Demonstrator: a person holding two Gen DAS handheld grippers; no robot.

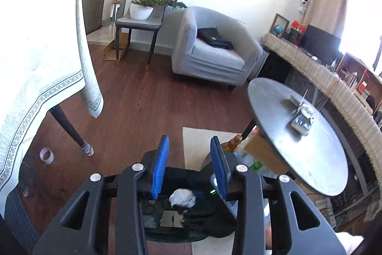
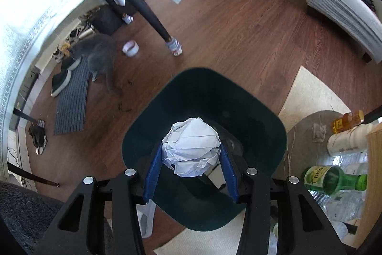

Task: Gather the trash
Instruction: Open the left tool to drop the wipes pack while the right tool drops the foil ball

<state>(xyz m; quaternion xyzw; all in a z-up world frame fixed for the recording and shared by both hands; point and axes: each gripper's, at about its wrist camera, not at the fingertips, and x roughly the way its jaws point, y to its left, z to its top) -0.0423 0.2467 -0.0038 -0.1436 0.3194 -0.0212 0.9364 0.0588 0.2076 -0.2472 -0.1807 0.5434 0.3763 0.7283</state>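
Our right tool [image 2: 191, 157] clamps a crumpled white paper ball [image 2: 191, 147] between its ribbed blue pads, directly above the dark green, rounded-square plastic bin [image 2: 152, 116]. Our left tool [image 1: 189, 167] holds nothing, its pads standing a little apart; below it another wrinkled paper wad [image 1: 182, 198] lies inside that bin. A smooth round grey bench [image 1: 274, 102] stands to its right.

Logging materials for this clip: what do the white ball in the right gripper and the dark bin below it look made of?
The white ball looks like crumpled paper: matte, with sharp creases and folded facets. The dark bin seems to be moulded plastic, dark green with a smooth, slightly glossy wall and rounded rim, though painted metal cannot be ruled out. The right gripper holds the ball between blue pads.
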